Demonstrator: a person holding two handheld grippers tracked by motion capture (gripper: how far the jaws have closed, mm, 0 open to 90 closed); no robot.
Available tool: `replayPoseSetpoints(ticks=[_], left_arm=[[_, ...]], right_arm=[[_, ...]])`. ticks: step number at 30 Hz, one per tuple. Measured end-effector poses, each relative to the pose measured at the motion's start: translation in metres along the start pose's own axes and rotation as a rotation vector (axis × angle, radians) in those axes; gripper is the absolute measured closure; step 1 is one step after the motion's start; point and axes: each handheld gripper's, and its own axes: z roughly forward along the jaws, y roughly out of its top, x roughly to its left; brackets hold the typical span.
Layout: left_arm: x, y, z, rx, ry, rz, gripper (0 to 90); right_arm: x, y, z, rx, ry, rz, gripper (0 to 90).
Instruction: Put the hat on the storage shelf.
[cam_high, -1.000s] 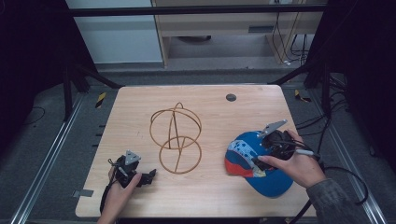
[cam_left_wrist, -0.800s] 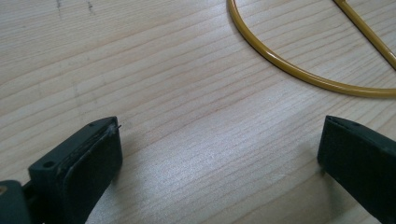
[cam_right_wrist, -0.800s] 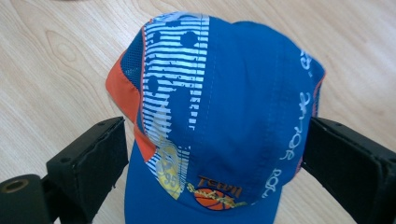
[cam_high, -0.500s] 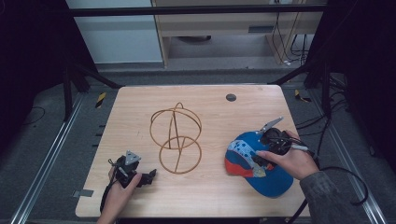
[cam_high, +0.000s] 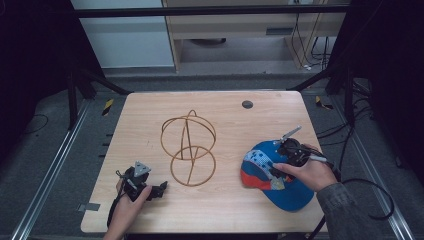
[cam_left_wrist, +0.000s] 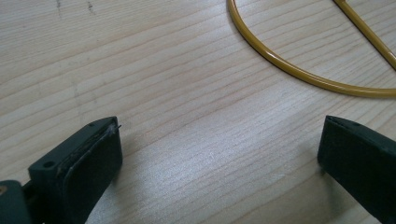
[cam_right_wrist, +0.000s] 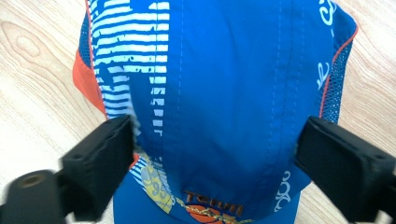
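Observation:
A blue cap with white stripes and orange trim lies on the right of the wooden table. My right gripper is lowered over it. In the right gripper view the cap's crown lies between the two jaws of the right gripper. They stand wide and have just been closing, and I see no pad pressing on the fabric. A gold wire stand of joined rings sits mid-table. My left gripper rests at the front left. In the left gripper view the left gripper is open over bare wood, just short of the gold wire.
A small dark round disc is set in the table near its far edge. A cable trails off the right side from the right gripper. Metal frame rails run along both sides below the tabletop.
The right hand has sunk slightly, bringing its gripper lower onto the cap. The left gripper, the wire stand and the cap have not moved.

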Motion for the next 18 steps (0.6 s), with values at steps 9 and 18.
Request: replayPoseSetpoints(ticks=[9,18], left_arm=[[0.0000,0.0000,0.0000,0.000,0.000,0.000,0.0],[0.0000,0.0000,0.0000,0.000,0.000,0.000,0.0]], right_arm=[[0.0004,-0.0021,0.0031,0.010,0.005,0.008,41.3],[0.0005,-0.0032,0.0064,0.026,0.002,-0.002,67.0]])
